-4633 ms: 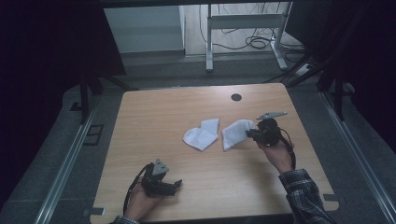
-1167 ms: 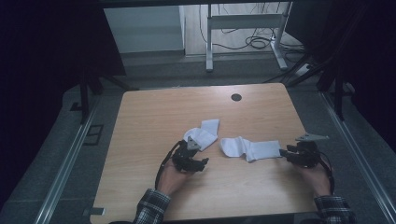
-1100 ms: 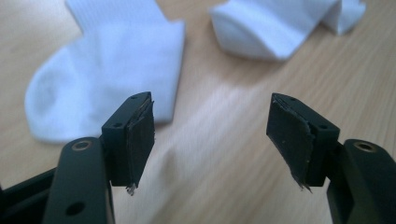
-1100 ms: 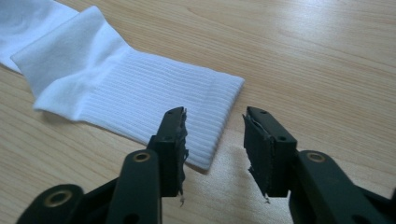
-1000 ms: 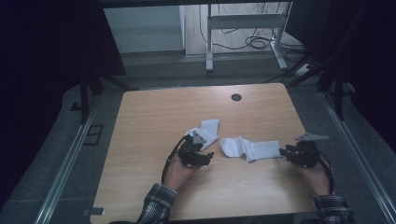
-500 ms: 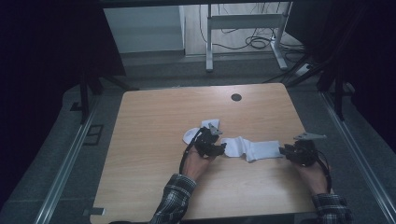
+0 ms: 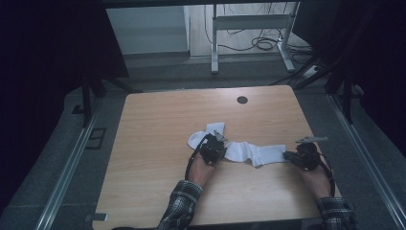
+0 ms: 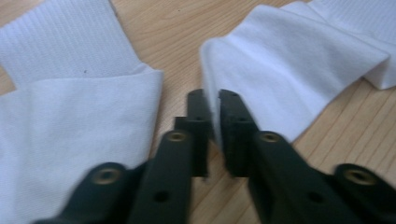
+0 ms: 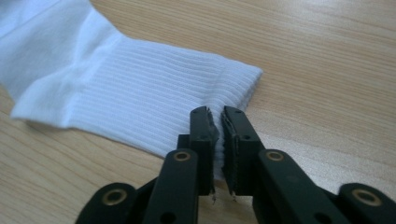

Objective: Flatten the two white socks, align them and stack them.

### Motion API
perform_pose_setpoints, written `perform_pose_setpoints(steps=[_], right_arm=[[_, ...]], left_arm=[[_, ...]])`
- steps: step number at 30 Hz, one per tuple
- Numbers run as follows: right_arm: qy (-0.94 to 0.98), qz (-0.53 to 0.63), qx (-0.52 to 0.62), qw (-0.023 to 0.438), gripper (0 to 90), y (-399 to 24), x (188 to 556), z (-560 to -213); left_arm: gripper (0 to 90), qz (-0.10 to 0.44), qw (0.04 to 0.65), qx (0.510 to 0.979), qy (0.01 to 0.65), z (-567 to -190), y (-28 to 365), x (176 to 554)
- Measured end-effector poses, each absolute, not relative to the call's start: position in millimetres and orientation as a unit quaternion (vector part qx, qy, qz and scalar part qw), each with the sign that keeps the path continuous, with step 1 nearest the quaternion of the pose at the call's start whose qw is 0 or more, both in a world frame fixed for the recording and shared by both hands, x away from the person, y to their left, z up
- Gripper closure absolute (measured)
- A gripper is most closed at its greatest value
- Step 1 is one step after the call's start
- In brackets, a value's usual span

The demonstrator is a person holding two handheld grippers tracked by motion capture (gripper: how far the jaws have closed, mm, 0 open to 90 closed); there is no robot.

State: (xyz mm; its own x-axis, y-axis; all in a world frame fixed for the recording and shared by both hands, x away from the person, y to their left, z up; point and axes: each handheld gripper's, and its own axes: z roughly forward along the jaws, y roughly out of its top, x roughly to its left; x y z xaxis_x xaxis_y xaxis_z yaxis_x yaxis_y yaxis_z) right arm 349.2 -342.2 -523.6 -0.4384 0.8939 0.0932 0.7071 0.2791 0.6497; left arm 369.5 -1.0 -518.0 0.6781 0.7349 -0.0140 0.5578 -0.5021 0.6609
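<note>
A white sock [image 7: 256,153] lies stretched out across the wooden table [image 7: 158,115], between my two grippers. My left gripper [image 7: 222,147] is at its left end; in the left gripper view the jaws are shut on that sock's smooth edge [image 8: 299,70]. My right gripper [image 7: 287,156] holds the other end, its jaws pinching the ribbed cuff [image 9: 140,88]. A second white sock [image 7: 198,138] lies folded just left of and behind the left gripper, and it also lies left of the jaws in the left gripper view [image 8: 70,121].
A dark round hole [image 7: 242,99] sits near the table's far edge. Beyond the table stands a white desk frame [image 7: 249,21] with cables on the floor. Metal rails [image 7: 67,182] run along both sides of the table.
My left gripper has travelled right and forward from the table's near left to the sock's left end and closed on it. My right gripper has kept hold of the cuff, hardly moving.
</note>
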Motion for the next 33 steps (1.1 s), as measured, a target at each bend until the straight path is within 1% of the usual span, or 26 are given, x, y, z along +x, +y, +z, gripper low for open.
perform_pose_setpoints(steps=[4,10,13,17,18,27,29,33], right_arm=[[0.786,0.318,0.509,0.147,84.4,-341,347,-520],[0.779,0.348,0.499,0.149,84.5,-342,339,-507],[0.782,0.358,0.489,0.144,84.5,-338,334,-502],[0.793,0.369,0.469,0.125,84.4,-327,327,-498],[0.793,0.369,0.469,0.125,84.4,-327,327,-498],[0.809,0.381,0.437,0.098,84.3,-304,314,-493],[0.818,0.382,0.422,0.083,84.2,-293,310,-494],[0.828,0.373,0.41,0.086,84.0,-283,308,-496]], left_arm=[[87.8,0.142,0.333,0.853,0.376,-511,6,366],[87.8,0.147,0.349,0.847,0.372,-496,24,352],[87.8,0.147,0.353,0.846,0.371,-490,33,343],[87.7,0.144,0.36,0.849,0.359,-484,54,323],[87.7,0.144,0.36,0.849,0.359,-484,54,323],[87.6,0.137,0.365,0.844,0.368,-487,95,285],[87.4,0.139,0.368,0.839,0.375,-491,107,276],[87.5,0.139,0.365,0.837,0.384,-498,117,268]])
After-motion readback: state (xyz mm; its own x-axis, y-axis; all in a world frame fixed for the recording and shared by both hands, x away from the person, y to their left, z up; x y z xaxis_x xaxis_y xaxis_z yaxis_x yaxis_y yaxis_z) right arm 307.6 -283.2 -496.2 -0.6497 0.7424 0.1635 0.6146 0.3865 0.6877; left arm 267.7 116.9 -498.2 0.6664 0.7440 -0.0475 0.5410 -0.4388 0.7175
